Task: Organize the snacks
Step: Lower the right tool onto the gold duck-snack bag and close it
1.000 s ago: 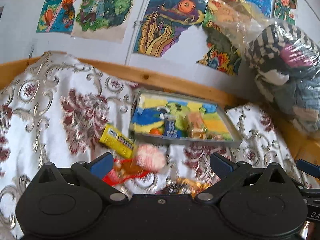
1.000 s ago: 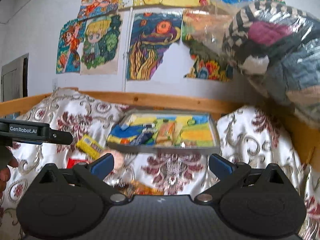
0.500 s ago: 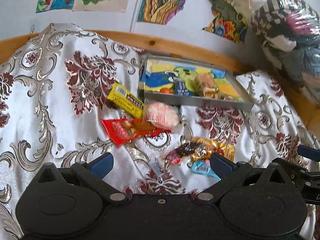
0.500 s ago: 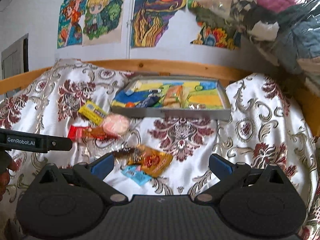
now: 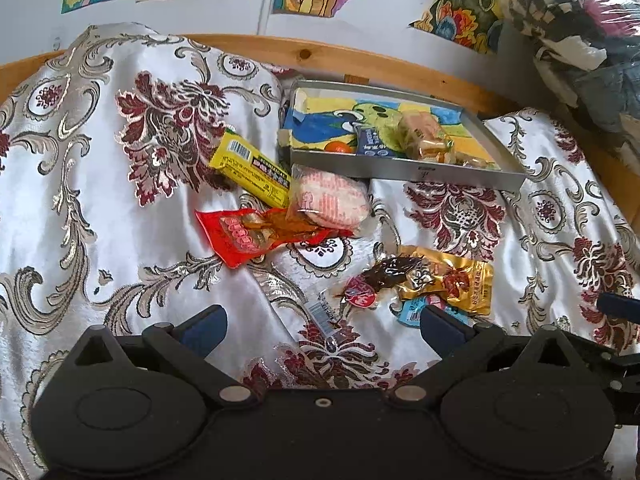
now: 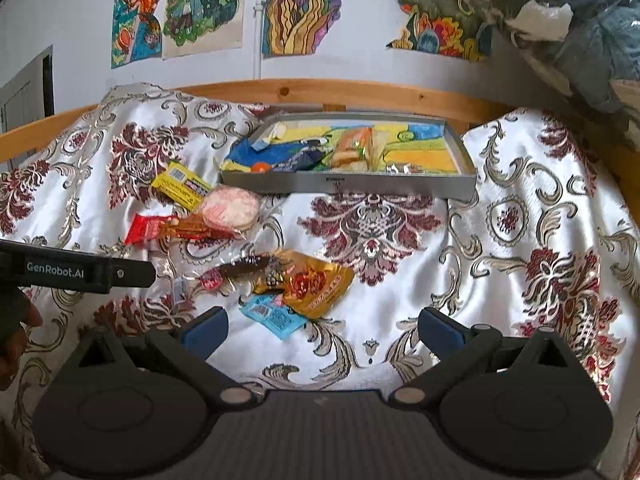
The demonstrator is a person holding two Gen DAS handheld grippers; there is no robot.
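From the left wrist camera, the left gripper (image 5: 322, 322) hangs over a floral satin cloth (image 5: 120, 208) with its blue-tipped fingers (image 5: 204, 326) spread wide and nothing between them. Loose snacks lie on the cloth ahead: a yellow bar (image 5: 250, 168), a round pink-and-white packet (image 5: 330, 200) touching the bar's near end, and a red packet (image 5: 256, 234) partly under the round one. Nearer the gripper sit a dark clear-wrapped snack (image 5: 384, 276), a gold packet (image 5: 456, 280) overlapping it, and a small light-blue packet (image 5: 420, 312) tucked beneath the gold one's edge. A grey tray (image 5: 440, 174) rests farther back beside the wooden rail (image 5: 360, 60), already holding several wrapped snacks on a colourful liner.

From the right wrist camera, the right gripper (image 6: 322, 326) is likewise released, fingers (image 6: 440, 330) apart and empty above the cloth (image 6: 520, 220). The gold packet (image 6: 316, 286) and light-blue packet (image 6: 276, 316) lie just ahead of its left finger. The yellow bar (image 6: 180, 184), round packet (image 6: 230, 208) and red packet (image 6: 160, 228) cluster farther left, near the tray (image 6: 348, 182). The left gripper's black arm (image 6: 80, 272) reaches in from the left edge, with part of a hand (image 6: 16, 336) below it. Drawings (image 6: 180, 8) cover the wall behind.
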